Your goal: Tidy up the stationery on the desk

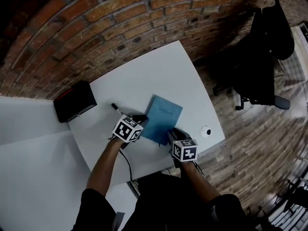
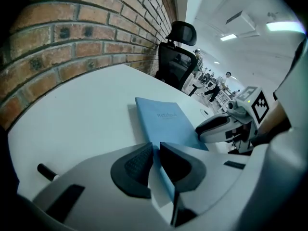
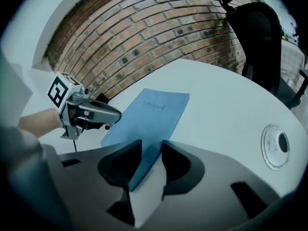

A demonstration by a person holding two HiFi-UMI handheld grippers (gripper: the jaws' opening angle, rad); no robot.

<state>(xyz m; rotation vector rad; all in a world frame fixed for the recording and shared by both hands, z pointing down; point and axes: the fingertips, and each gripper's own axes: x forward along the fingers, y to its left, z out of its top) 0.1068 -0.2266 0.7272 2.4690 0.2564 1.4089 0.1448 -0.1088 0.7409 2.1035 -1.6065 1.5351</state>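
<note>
The fingers (image 2: pixel 137 165) of the left gripper (image 2: pixel 155 150) are clenched on the near left corner of a thin light-blue notebook (image 2: pixel 166 121), its edge pinched between them. The fingers (image 3: pixel 175 165) of the right gripper (image 3: pixel 151 150) stand released, apart on either side of the book's near right corner without pressing it. The notebook lies near the front edge of the white tabletop (image 1: pixel 144 76), between the two grippers. Just beyond the left gripper lies a black marker pen (image 1: pixel 116 108); further left sits a black box (image 1: pixel 73 101). A round cable port (image 1: pixel 205 131) is set into the tabletop to the right, and a black office chair (image 1: pixel 262 61) stands by the brick wall (image 1: pixel 120 28).
</note>
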